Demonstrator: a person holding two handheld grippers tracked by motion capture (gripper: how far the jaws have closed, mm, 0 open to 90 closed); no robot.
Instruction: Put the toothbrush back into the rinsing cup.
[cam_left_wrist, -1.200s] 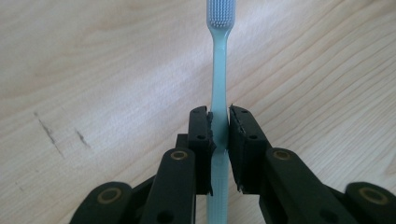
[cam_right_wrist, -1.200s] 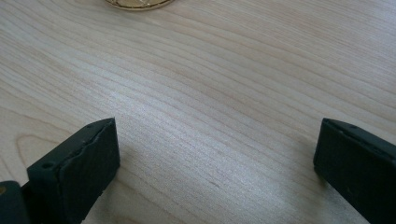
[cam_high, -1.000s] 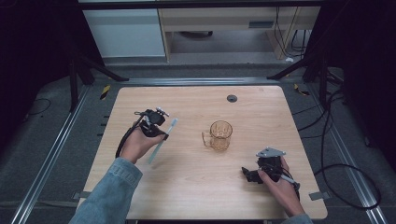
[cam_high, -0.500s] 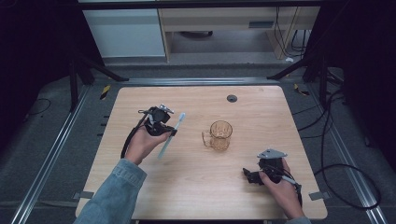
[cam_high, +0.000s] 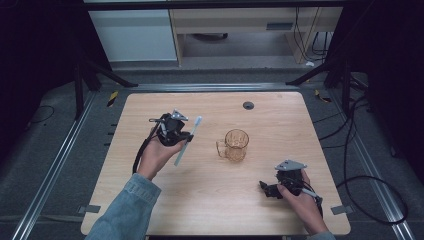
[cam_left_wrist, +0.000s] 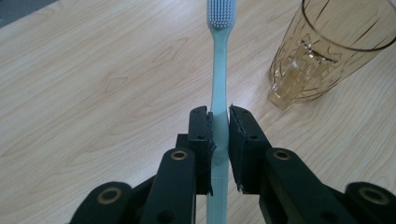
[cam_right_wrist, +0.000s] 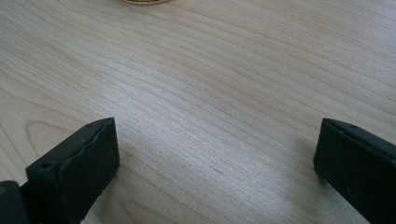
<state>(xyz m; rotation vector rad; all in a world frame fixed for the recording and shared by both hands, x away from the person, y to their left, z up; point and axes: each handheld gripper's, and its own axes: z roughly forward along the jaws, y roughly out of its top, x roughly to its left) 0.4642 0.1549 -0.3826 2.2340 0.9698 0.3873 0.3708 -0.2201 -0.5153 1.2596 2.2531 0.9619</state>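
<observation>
A pale blue toothbrush (cam_left_wrist: 218, 79) is clamped by its handle in my left gripper (cam_left_wrist: 219, 122), bristle head pointing away. In the high view the toothbrush (cam_high: 188, 140) hangs above the table's left half, held by the left gripper (cam_high: 186, 136). An amber glass mug (cam_high: 236, 145) stands upright near the table's middle, to the right of the brush, its handle toward the left; in the left gripper view the mug (cam_left_wrist: 327, 51) sits ahead at the right. My right gripper (cam_high: 266, 189) rests low at the front right with its jaws wide apart and nothing between them (cam_right_wrist: 215, 154).
The wooden table (cam_high: 280, 110) has a small dark round grommet (cam_high: 248, 105) near its far edge. Metal rails run along both sides, and cables lie on the floor at the right. A white cabinet stands behind the table.
My left gripper has lifted the toothbrush and carried it up and to the right, closer to the mug. The right gripper has barely moved.
</observation>
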